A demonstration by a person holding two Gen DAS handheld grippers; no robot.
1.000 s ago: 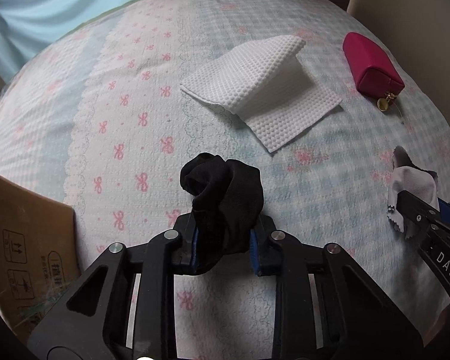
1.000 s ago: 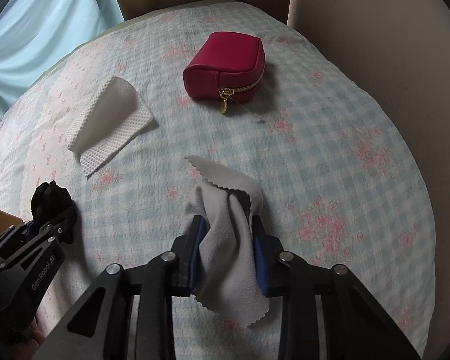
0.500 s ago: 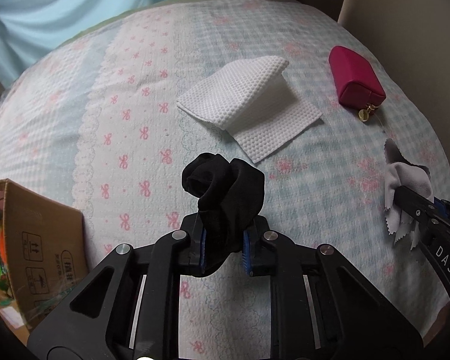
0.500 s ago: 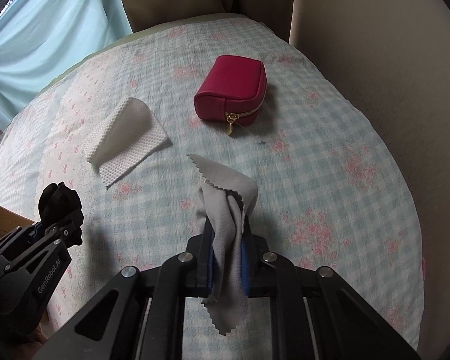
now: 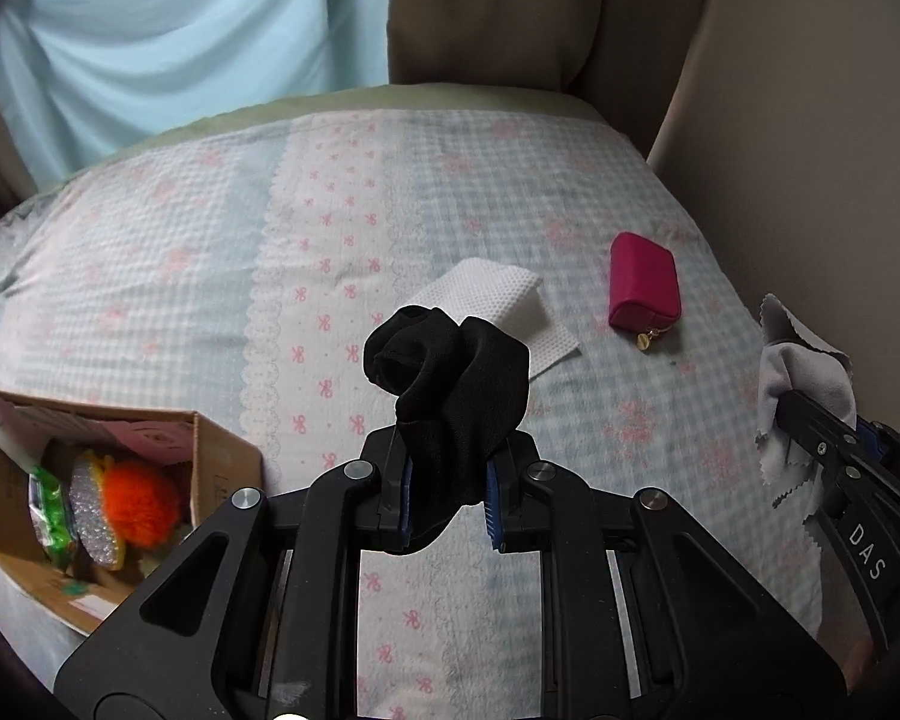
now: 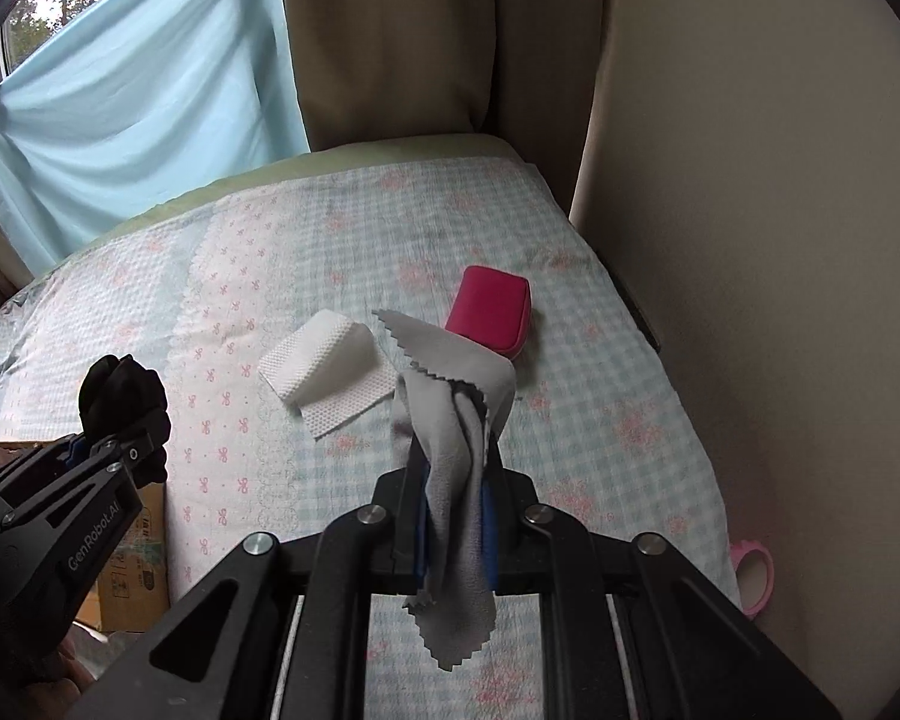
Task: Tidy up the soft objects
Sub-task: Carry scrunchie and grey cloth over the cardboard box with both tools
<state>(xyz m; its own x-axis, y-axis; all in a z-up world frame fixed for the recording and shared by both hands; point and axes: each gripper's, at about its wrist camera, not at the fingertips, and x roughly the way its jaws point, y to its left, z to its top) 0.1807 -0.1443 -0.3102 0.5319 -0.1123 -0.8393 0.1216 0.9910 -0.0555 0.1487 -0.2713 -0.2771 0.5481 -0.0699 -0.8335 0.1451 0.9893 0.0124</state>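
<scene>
The left claw (image 5: 447, 495) pinches a bunched black sock (image 5: 450, 372), held up above the bed (image 5: 342, 222). The right claw (image 6: 453, 531) is pressed together on a grey cloth (image 6: 456, 438) with zigzag edges, which hangs down through its fingers, also clear of the bedspread. On the bed between and beyond them lie a folded white waffle cloth (image 6: 330, 369) and, near it, a red zip pouch (image 5: 645, 282). To the left sits an open cardboard box (image 5: 210, 450) holding an orange pom-pom (image 5: 141, 501) and green packets. Blue curtain (image 6: 126, 102) and beige headboard (image 6: 402, 30) stand behind; a pink ring (image 6: 753, 576) lies beside the bed's right edge.
</scene>
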